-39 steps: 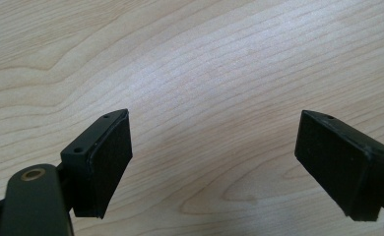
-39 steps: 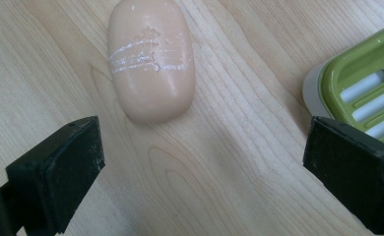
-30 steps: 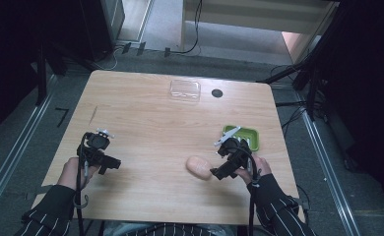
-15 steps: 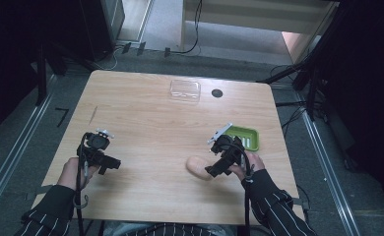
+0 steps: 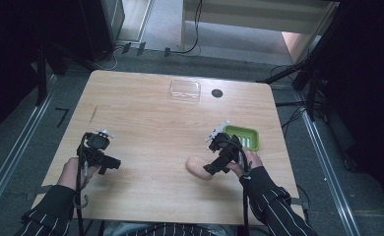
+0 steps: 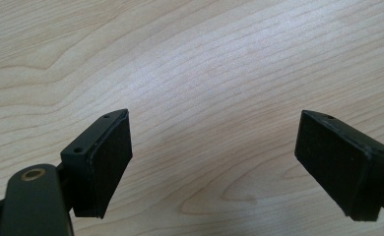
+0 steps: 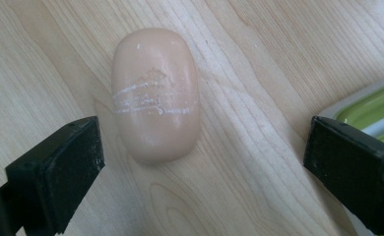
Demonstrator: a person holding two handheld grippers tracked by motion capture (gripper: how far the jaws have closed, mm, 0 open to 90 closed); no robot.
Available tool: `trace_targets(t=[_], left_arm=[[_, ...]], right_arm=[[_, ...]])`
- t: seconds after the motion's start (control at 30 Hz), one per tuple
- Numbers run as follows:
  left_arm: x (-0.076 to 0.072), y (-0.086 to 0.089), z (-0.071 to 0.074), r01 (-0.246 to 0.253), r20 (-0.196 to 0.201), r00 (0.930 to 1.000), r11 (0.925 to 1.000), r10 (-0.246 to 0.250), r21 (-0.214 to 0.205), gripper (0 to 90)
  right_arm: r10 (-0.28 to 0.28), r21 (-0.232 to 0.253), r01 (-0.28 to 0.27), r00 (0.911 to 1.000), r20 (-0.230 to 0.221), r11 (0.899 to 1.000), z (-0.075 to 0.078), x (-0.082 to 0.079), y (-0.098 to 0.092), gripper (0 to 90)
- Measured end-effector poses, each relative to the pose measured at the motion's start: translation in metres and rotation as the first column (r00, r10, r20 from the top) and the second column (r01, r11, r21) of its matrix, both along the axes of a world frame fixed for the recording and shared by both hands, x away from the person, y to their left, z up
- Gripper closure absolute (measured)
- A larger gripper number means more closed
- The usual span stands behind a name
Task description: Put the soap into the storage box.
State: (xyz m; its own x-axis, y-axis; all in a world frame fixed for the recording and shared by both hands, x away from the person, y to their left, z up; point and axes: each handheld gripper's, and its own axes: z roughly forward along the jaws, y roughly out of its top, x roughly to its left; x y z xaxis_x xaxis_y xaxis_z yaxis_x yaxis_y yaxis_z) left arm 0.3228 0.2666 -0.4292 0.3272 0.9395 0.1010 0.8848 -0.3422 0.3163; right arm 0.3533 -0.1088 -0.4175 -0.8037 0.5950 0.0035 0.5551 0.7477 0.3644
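Wooden worktop point(image 5: 145, 118) carries a soap bar point(image 7: 155, 93), lying lengthwise just ahead of our right hand-held gripper point(image 7: 200, 177), jaws wide apart. Our left hand-held gripper point(image 6: 214, 167), also apart, sits farther off.

**Tabletop layout, referenced to the soap bar**

Soap bar point(image 5: 200, 167): on the tabletop point(image 5: 145, 118), near edge, right of centre.
Soap dish point(image 5: 242, 137): right of and behind the soap bar, near it.
Right gripper point(image 5: 215, 166): just beside the soap bar, on its right.
Left gripper point(image 5: 110, 165): well apart, to its left.
Lidded tray point(image 5: 184, 90) and small disc point(image 5: 217, 93): far behind it, side by side.
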Motion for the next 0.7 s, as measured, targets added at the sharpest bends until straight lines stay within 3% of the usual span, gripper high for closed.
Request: trace_targets(t=[0.2, 0.7], left_arm=[[0.0, 0.0, 0.0, 0.0, 0.0, 1.0, 1.0, 0.0, -0.002, 14.8], [0.0, 0.001, 0.0, -0.004, 0.0, 1.0, 1.0, 0.004, -0.002, 14.8]], right_arm=[[0.023, -0.013, -0.023, 0.9997, -0.003, 1.0, 0.0, 0.003, 0.009, 2.4], [0.083, -0.057, -0.086, 0.9948, -0.059, 0.995, -0.007, 0.01, 0.031, 2.4]])
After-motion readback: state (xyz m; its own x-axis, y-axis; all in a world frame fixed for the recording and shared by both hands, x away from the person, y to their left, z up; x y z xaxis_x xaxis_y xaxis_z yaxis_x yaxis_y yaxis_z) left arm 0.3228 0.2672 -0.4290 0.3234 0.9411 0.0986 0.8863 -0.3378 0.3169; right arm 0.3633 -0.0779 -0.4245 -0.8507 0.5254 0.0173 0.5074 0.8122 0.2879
